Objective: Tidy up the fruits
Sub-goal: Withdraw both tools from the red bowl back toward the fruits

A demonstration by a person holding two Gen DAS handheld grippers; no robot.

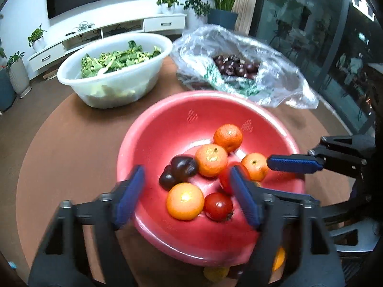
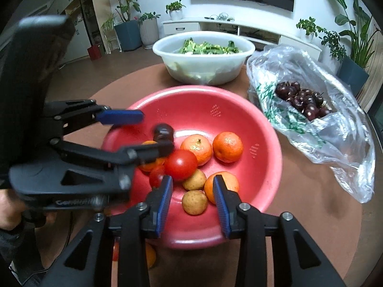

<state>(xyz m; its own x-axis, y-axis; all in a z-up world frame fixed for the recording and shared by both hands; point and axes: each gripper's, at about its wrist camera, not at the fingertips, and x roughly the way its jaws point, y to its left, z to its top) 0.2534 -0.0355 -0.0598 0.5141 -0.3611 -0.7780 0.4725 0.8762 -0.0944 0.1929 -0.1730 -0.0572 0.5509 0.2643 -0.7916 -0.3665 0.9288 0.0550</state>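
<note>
A red bowl (image 1: 191, 96) (image 2: 191, 90) on the round table holds oranges (image 1: 211, 160), tomatoes (image 1: 218, 206), two dark cherries (image 1: 184, 166) and two brown round fruits (image 2: 194, 179). My left gripper (image 1: 186, 191) hangs over the bowl's near side, jaws wide apart, holding nothing. In the right wrist view it (image 2: 141, 135) reaches in from the left, with a blurred dark cherry (image 2: 163, 131) at its tips. My right gripper (image 2: 192, 201) stands open above one brown fruit (image 2: 194, 202), pads clear of it. One of its pads (image 1: 294, 163) shows beside an orange (image 1: 255, 166).
A white basin of greens (image 1: 71, 71) (image 2: 203, 71) stands behind the bowl. A clear plastic bag of dark cherries (image 1: 237, 67) (image 2: 301, 100) lies at the back right. Loose orange fruit (image 1: 278, 258) (image 2: 149, 256) lies under the bowl's near edge. A hand (image 2: 9, 212) holds the left gripper.
</note>
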